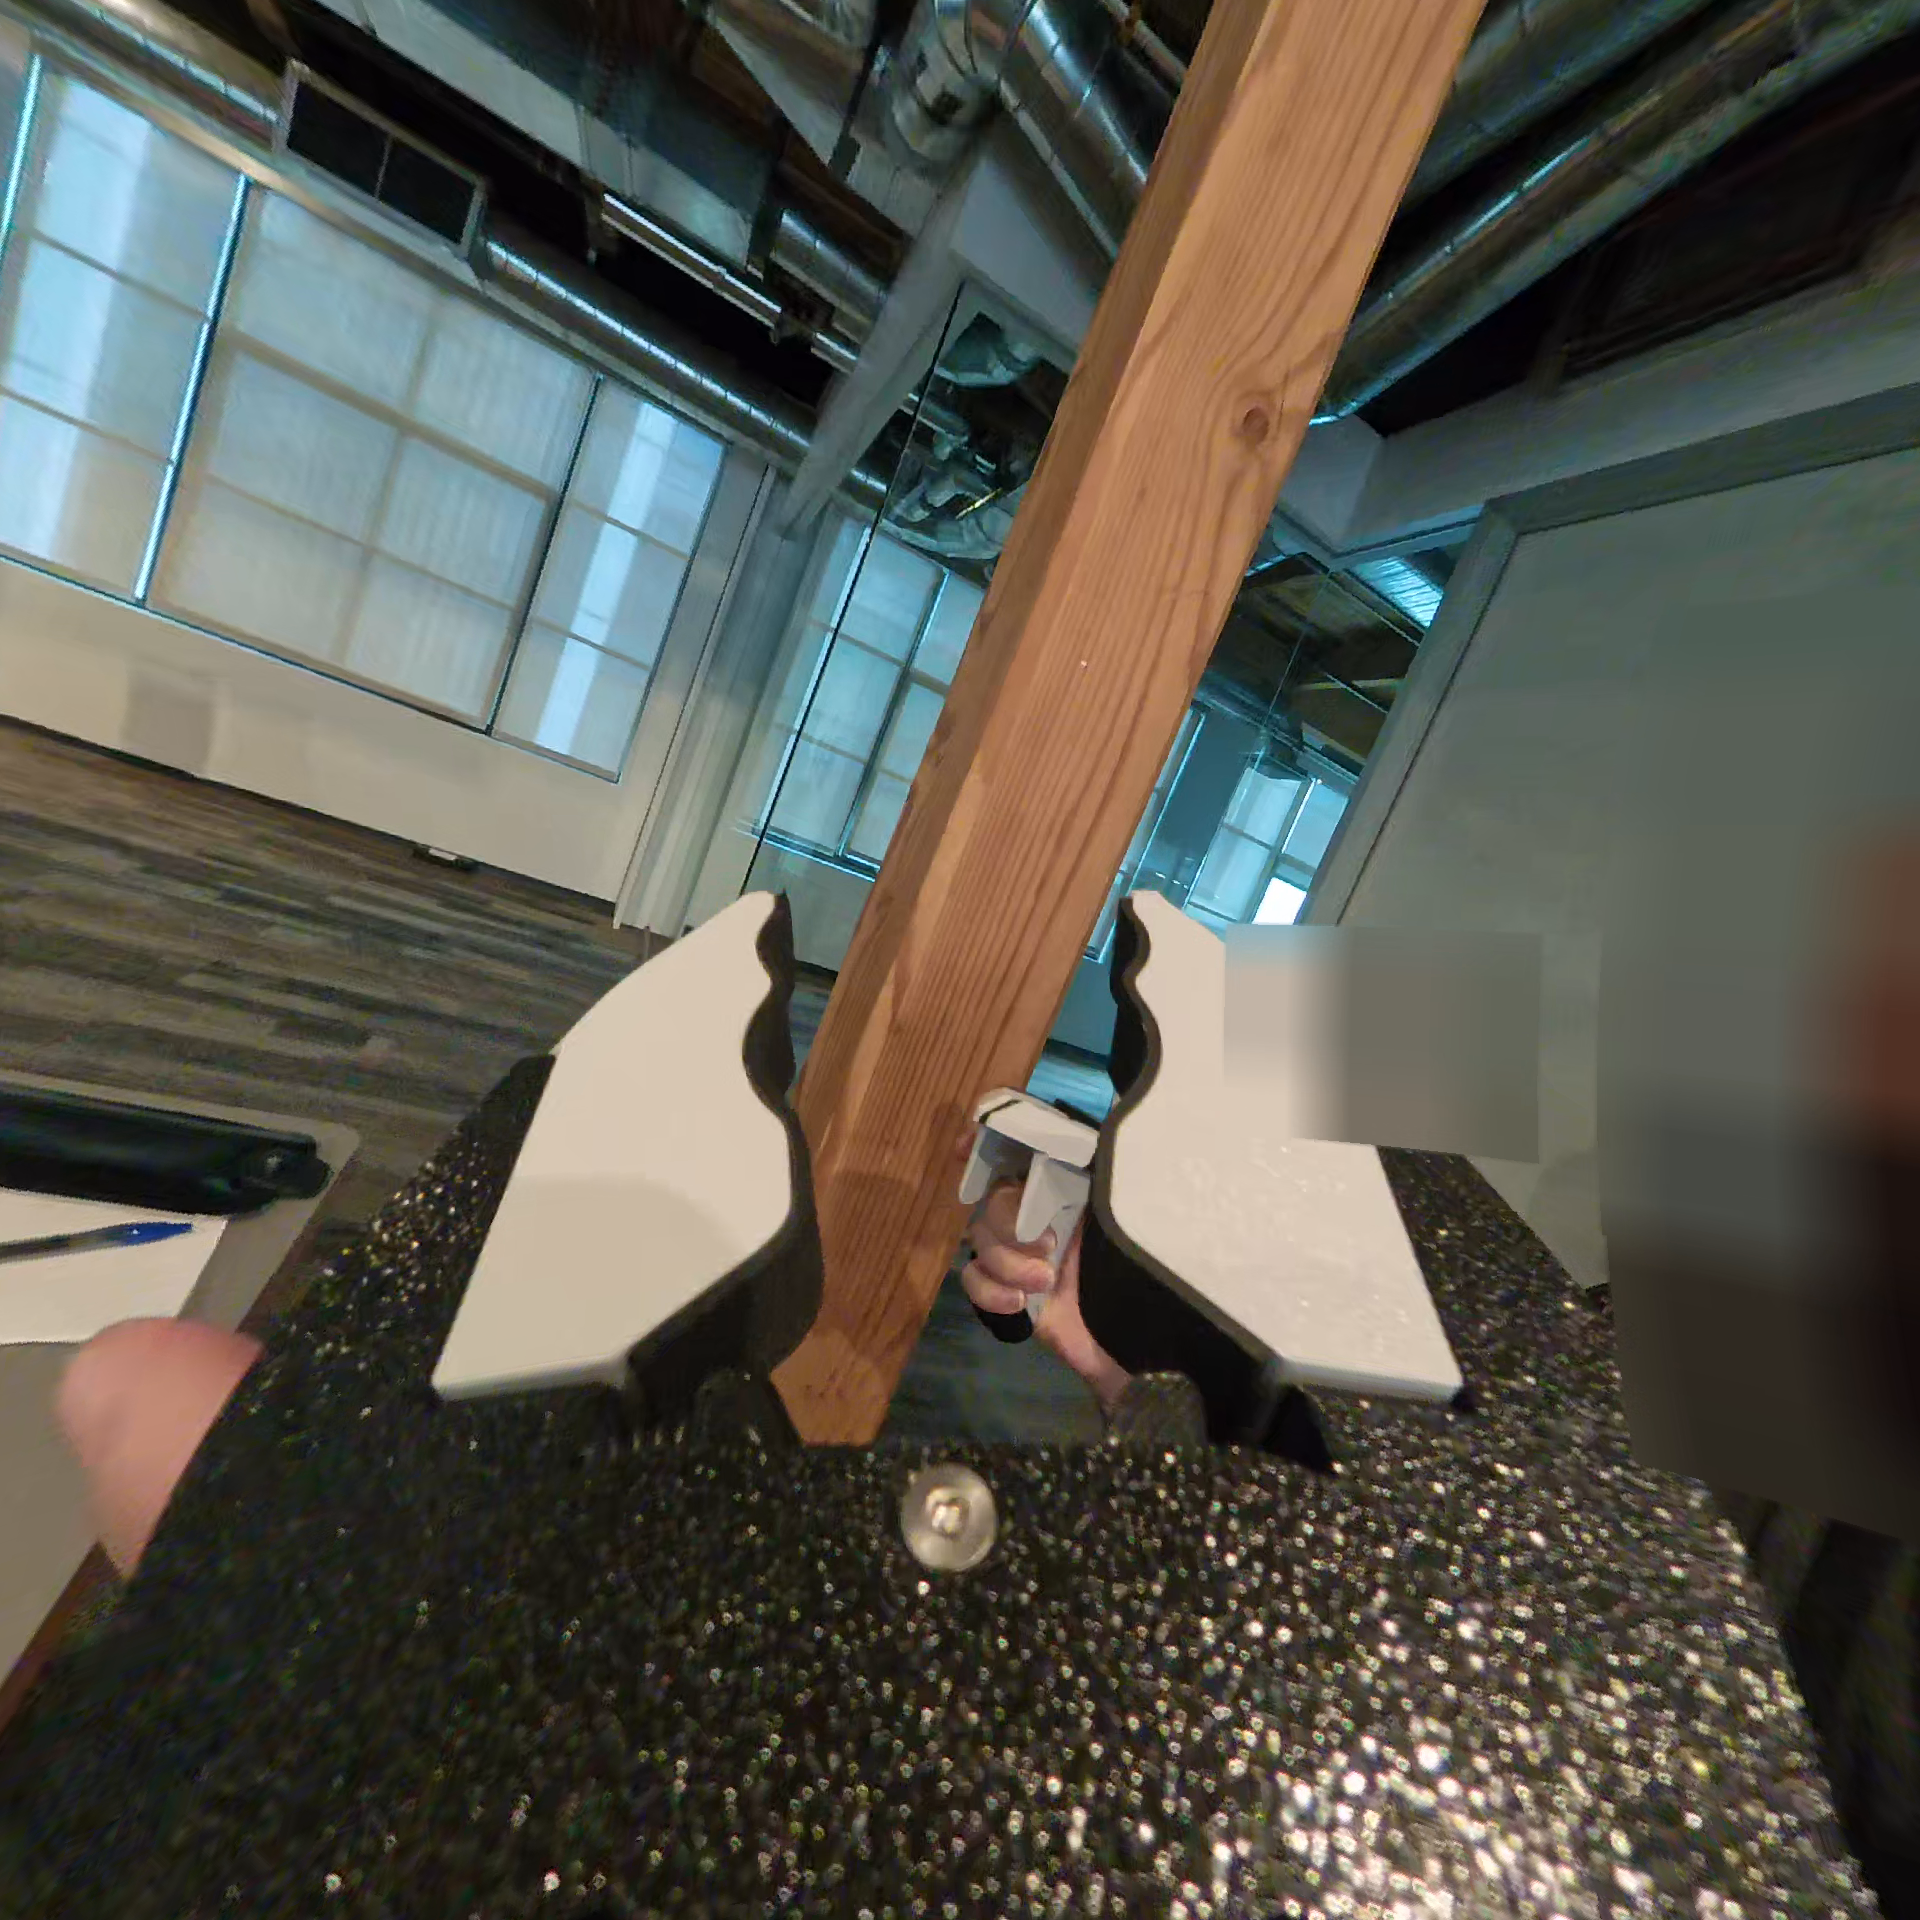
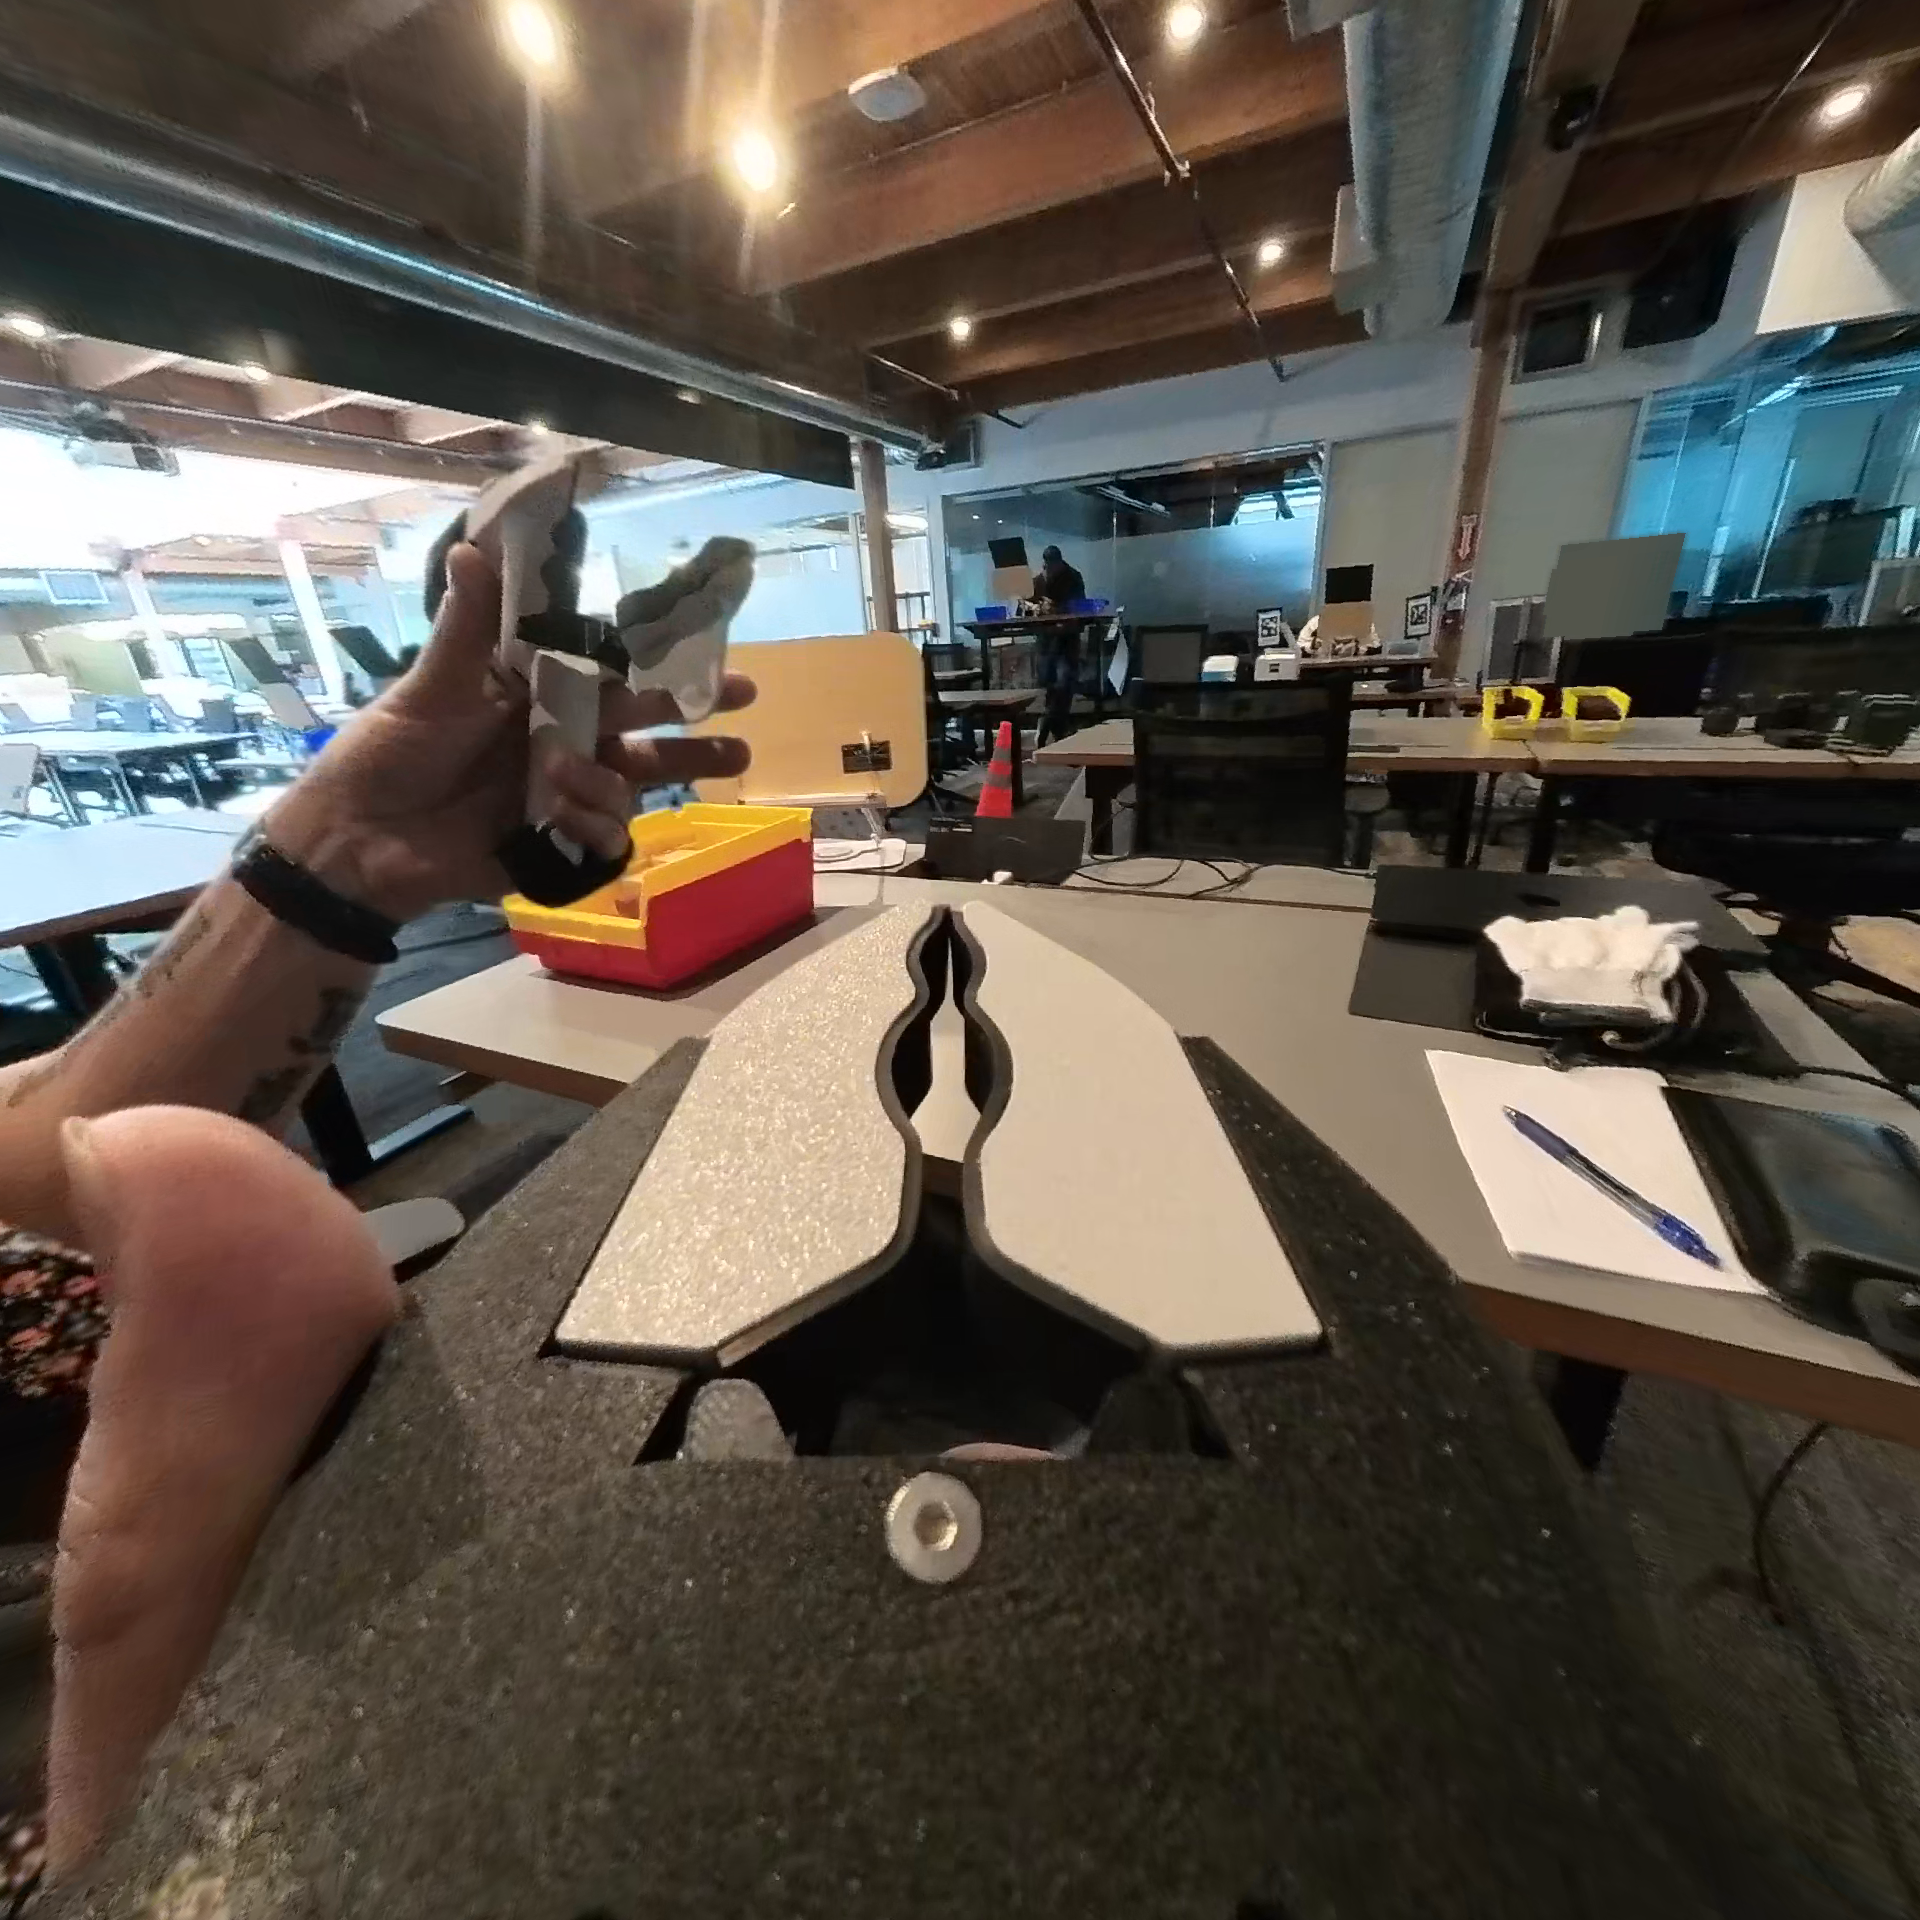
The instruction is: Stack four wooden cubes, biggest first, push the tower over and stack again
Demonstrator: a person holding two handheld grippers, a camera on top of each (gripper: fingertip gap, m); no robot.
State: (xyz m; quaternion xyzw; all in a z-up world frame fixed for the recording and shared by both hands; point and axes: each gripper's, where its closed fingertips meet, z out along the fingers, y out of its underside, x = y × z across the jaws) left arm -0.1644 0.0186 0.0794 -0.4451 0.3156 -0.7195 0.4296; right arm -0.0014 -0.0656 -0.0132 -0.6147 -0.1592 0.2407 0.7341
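My left gripper is open and tilted up toward the ceiling. A tall wooden post shows through the gap between its fingers. In the right wrist view a bare hand holds this left gripper up in the air, open, with nothing between its jaws. My right gripper is shut with its fingertips touching and holds nothing. It points over a grey table. It also shows small in the left wrist view, held by a hand just right of the post.
A red and yellow bin stands on the table's far left. A white glove, a sheet of paper with a blue pen and a black case lie at the right. An orange cone, desks and chairs stand beyond. The grippers' ends are close to 20 cm from one another.
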